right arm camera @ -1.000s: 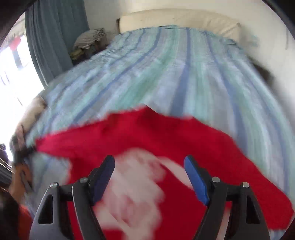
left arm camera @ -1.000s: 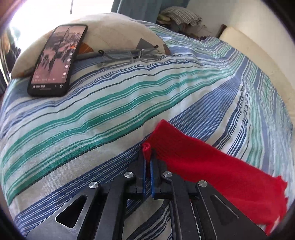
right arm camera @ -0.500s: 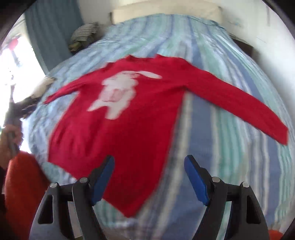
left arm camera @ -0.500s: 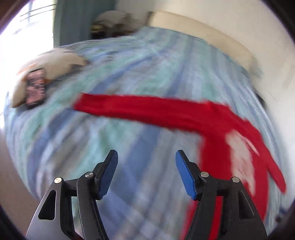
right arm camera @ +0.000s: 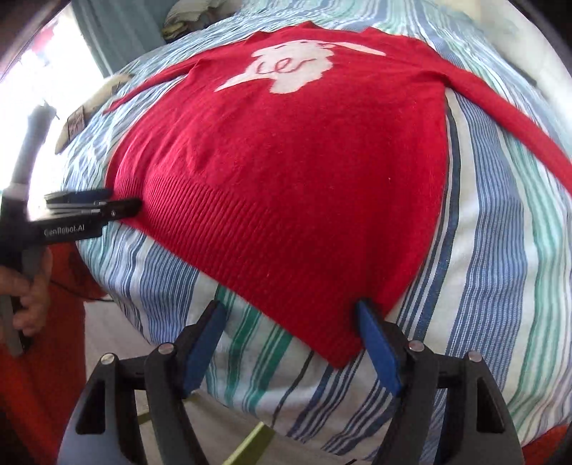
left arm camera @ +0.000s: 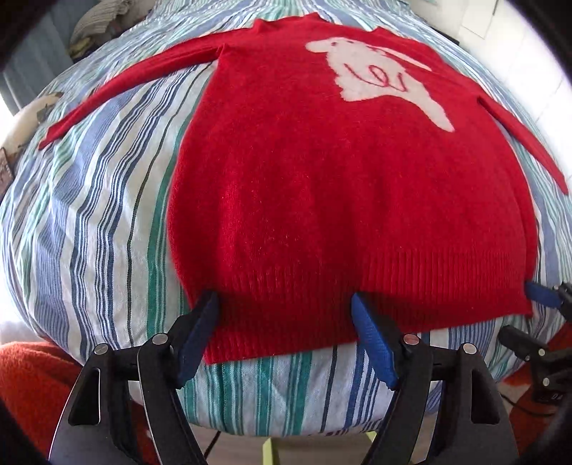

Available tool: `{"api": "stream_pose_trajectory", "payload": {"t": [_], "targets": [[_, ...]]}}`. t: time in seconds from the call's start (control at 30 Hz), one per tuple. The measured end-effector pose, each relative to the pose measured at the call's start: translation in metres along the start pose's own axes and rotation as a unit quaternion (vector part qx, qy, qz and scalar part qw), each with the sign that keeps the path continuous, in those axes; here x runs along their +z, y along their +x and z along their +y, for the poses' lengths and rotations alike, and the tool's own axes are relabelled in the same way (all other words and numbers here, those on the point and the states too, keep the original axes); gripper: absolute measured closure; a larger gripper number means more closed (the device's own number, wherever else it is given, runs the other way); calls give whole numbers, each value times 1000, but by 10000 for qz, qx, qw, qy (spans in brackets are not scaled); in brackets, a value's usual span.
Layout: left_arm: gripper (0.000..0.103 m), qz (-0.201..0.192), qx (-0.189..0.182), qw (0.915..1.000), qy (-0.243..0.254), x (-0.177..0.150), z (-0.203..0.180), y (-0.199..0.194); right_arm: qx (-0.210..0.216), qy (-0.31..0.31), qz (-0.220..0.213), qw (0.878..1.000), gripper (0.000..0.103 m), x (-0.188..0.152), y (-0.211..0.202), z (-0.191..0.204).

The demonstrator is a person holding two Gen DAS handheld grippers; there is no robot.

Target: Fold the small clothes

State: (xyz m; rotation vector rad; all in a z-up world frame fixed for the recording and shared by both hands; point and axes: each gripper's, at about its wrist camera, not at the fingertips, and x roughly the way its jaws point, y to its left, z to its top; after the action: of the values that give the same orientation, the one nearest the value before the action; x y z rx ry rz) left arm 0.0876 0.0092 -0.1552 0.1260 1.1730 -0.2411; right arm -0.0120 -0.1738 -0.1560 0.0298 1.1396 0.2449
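A red sweater (left arm camera: 321, 186) lies spread flat, front side up, on a bed covered by a striped sheet (left arm camera: 107, 221) of blue, green and white bands; both sleeves extend outward from the shoulders, and a pale animal motif (left arm camera: 379, 78) occupies the chest. The ribbed hem faces the cameras, near the front edge of the mattress. The left gripper (left arm camera: 284, 334) points steeply down at the hem's left portion; its jaws, which have just been opening, stand wide, with the blue pads (left arm camera: 198, 336) straddling the ribbed band, the left-hand pad at the lower left corner of the garment. No fabric is pinched between them. The right gripper (right arm camera: 289, 339) likewise stands wide over the hem's opposite corner: that corner of the hem lies between the two blue fingers (right arm camera: 379, 348), the right-hand one at the cloth's edge, though whether it touches the knit cannot be judged from this angle. In the right wrist view the left gripper (right arm camera: 93, 204) appears from the side, its tips at the far corner of the hem, carried by a hand (right arm camera: 28, 289) on a grey handle; in the left wrist view the right gripper's blue fingertip (left arm camera: 543, 293) shows just beside the hem's right corner. Farther back, a pillow (right arm camera: 111, 86) lies near the left sleeve end with a dark phone (right arm camera: 75, 123) resting on it, and a heap of folded clothing (left arm camera: 103, 21) sits beyond the head of the bed beside a blue curtain (right arm camera: 100, 39). An orange-red surface (left arm camera: 32, 379) shows below the mattress edge.
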Motion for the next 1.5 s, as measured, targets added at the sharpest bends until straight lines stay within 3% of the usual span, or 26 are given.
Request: {"api": "stream_pose_trajectory", "payload": {"t": [0.4,0.63,0.73,0.83,0.93,1.0,1.1,1.2,1.3,1.4,1.5], "targets": [[22,-147,85,9998,129,2,-2,7,-179,-387,-12,9991,8,-4,9,17],[21,-130,84,9998,139,0,-2,4,-56,-357,-103,9993,6,-4,2,15],[22,-151,-150,9997,-71,1,10,-18,218,-41,-346,9992,8,1,-23,6],[20,-469,-333,9978,-318,4,28,-45,360,683,-1084,9911,8,6,-66,-26],[13,-848,-68,9957,-379,13,43,-61,347,1695,-1524,9731,8,10,-92,-84],[11,-981,51,9947,-303,26,50,-62,49,2092,-1619,9644,8,9,-98,-114],[5,-1096,79,9936,-251,55,66,-49,-787,2650,-1746,9450,8,11,-103,-160],[4,-802,298,9961,-204,97,87,-7,-1615,2965,-1214,9334,8,23,-88,-198],[8,-472,544,9960,-521,128,113,33,-1850,3326,-898,9204,8,27,-69,-220],[10,-622,604,9942,-635,148,127,46,-2242,3458,-1117,9042,8,32,-63,-220],[8,-918,611,9928,-467,168,127,54,-2341,3406,-1400,8998,8,42,-55,-225]]}}
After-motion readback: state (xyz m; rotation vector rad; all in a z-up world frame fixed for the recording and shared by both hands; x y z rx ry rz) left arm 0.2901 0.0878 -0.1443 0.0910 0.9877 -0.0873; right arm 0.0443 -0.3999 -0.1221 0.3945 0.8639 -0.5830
